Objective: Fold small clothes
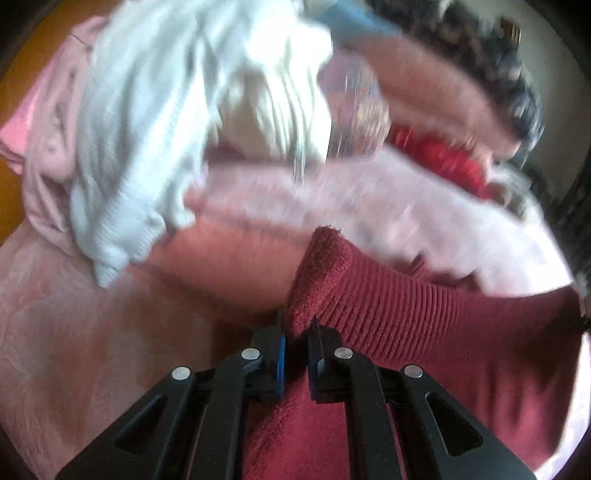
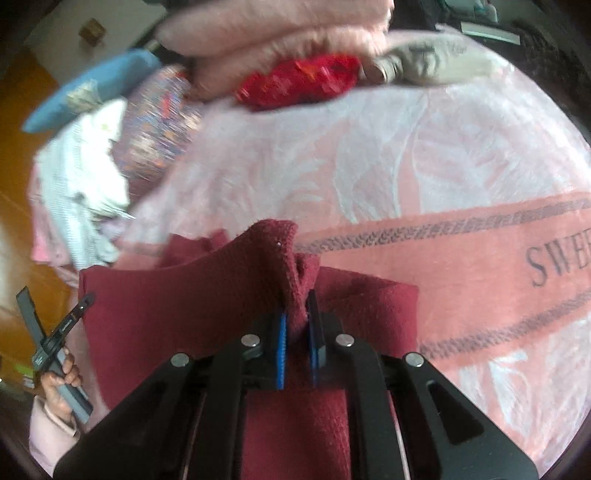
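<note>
A dark red knitted garment [image 1: 424, 325] lies over a pink patterned blanket [image 1: 74, 350]. My left gripper [image 1: 297, 328] is shut on a raised edge of it, with ribbed knit running off to the right. In the right wrist view my right gripper [image 2: 295, 310] is shut on another pinched-up edge of the same dark red garment [image 2: 177, 314], which spreads out to the left over the pink blanket [image 2: 369, 155]. My left gripper [image 2: 55, 332] shows at the far left of that view, held in a hand.
A pile of other clothes lies at the far side: a white ribbed garment [image 1: 147, 129], fluffy pink pieces [image 2: 277, 33], a bright red item [image 2: 299, 81], a blue piece [image 2: 92, 85] and a speckled one [image 2: 159, 122]. Wooden floor [image 2: 22, 122] shows at the left.
</note>
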A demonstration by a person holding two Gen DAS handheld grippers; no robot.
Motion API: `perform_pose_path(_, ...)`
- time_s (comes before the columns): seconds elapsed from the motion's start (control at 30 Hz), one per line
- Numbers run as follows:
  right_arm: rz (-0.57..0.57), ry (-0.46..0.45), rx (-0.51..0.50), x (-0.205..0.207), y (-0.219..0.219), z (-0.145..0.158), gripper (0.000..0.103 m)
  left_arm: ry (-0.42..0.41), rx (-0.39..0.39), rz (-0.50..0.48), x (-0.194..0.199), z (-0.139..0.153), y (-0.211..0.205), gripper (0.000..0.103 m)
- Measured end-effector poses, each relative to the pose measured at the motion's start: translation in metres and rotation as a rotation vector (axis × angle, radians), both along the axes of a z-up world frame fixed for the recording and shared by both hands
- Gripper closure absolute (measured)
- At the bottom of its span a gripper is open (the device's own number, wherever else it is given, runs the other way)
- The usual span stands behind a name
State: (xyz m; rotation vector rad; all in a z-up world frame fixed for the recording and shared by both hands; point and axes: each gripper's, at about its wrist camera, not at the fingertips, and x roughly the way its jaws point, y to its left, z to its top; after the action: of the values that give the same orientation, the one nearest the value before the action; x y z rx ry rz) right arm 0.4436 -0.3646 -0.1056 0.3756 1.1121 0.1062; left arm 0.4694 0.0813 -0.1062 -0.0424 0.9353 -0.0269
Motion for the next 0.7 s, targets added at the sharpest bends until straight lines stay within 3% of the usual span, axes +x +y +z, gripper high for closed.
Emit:
perform_pose_path(0.13,-0.034,0.067,-0.026,0.009,-0.001,-0.039,0.093,0.066,0.070,0.010,0.010,-0.043,-0.004,0.089)
perform_pose_path(0.27,-0.045,0.068,0.008,0.002,-0.009,-0.043,0.083,0.069,0.076,0.011,0.010,-0.043,-0.005,0.085)
perform_pose_path(0.3,-0.048,0.068,0.006,-0.001,-0.011,-0.038,0.075,0.081,0.078,0.009,0.010,-0.039,-0.004,0.075)
perform_pose_path(0.33,-0.043,0.065,0.005,-0.007,-0.011,-0.032,0.069,0.090,0.076,0.010,0.008,-0.033,-0.002,0.060)
perform_pose_path(0.37,-0.027,0.064,-0.009,-0.014,-0.012,-0.024,0.067,0.094,0.068,0.009,0.005,-0.028,-0.001,0.053)
perform_pose_path(0.43,-0.003,0.062,-0.043,-0.036,-0.012,-0.006,0.047,0.091,0.024,-0.006,-0.012,-0.011,0.006,0.039)
perform_pose_path(0.5,0.055,0.056,-0.056,-0.068,-0.010,0.008,0.045,0.110,0.014,-0.026,-0.038,-0.001,0.015,0.023)
perform_pose_path(0.6,0.121,0.081,-0.069,-0.125,-0.007,0.008,0.045,0.151,0.019,-0.062,-0.087,0.000,0.029,0.023)
perform_pose_path(0.7,0.160,0.105,-0.013,-0.175,-0.009,-0.006,0.045,0.163,-0.009,-0.066,-0.132,-0.011,0.045,0.023)
